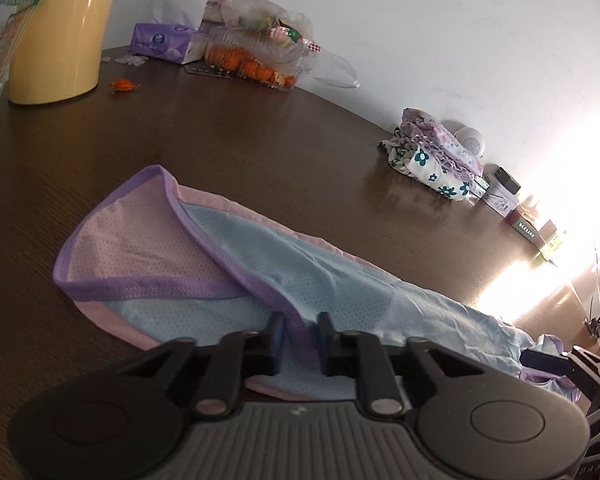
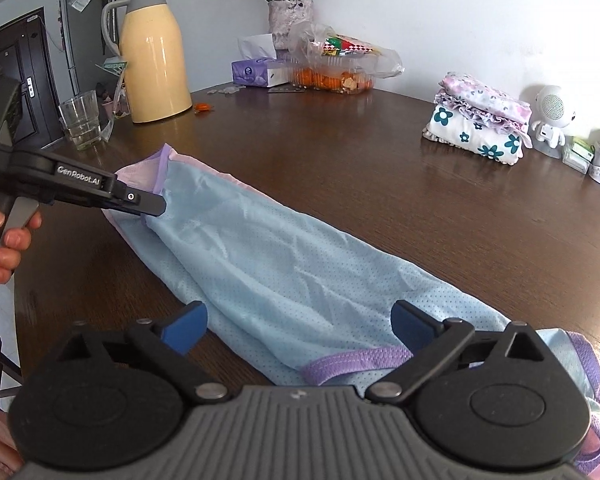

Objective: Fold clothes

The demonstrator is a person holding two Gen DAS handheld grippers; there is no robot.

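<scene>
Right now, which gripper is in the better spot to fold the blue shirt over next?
Probably the left gripper. Its jaws look closed on the purple-trimmed edge of the blue shirt, so it can carry that end over. The right gripper hangs open above the other end, holding nothing.

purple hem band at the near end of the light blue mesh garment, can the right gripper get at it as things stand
Probably yes: the right gripper is open, and the purple hem band lies just ahead between its fingers, uncovered on the dark wooden table.

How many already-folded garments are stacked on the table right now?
2, stacked by the wall at the far right: a purple-floral ruffled garment on top of a white one with teal flowers. More could be hidden underneath.
</scene>
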